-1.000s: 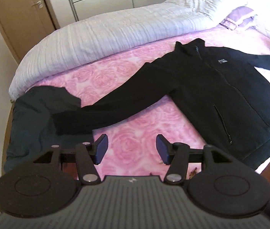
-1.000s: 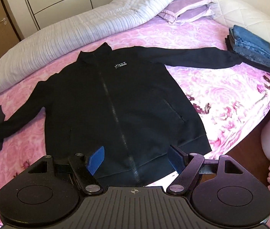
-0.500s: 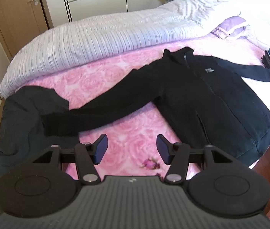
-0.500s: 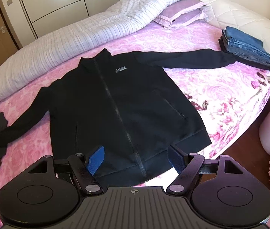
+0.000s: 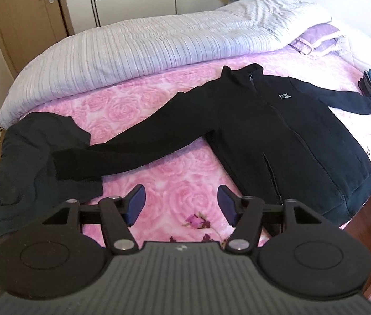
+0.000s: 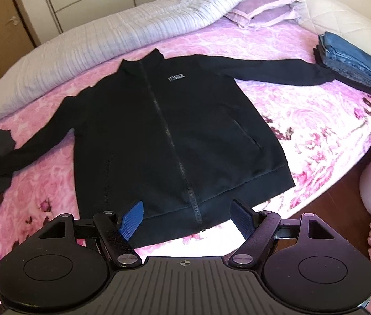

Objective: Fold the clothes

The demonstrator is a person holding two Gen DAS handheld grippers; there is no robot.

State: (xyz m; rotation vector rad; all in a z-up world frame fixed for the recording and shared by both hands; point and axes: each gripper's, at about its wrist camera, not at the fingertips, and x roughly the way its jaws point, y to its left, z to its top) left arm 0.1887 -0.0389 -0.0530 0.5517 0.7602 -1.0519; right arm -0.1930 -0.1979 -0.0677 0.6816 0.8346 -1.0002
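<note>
A black zip jacket (image 6: 174, 131) lies flat and face up on the pink rose bedspread (image 6: 316, 120), both sleeves spread out. In the left wrist view the jacket (image 5: 290, 141) lies right of centre, its long sleeve reaching left. My left gripper (image 5: 180, 202) hovers above bare bedspread below that sleeve, its jaws opening with nothing between them. My right gripper (image 6: 185, 215) hangs over the jacket's bottom hem near the zip, open wide and empty.
A crumpled dark grey garment (image 5: 27, 157) lies at the bed's left edge under the sleeve cuff. Folded jeans (image 6: 348, 63) are stacked at the right. A rolled white striped duvet (image 5: 159, 44) and purple pillows (image 6: 259, 10) line the far side. Wardrobe doors stand behind.
Both views have drawn back a little, so more of the bed and jacket shows. The left jaws have widened slightly. The jacket has not moved.
</note>
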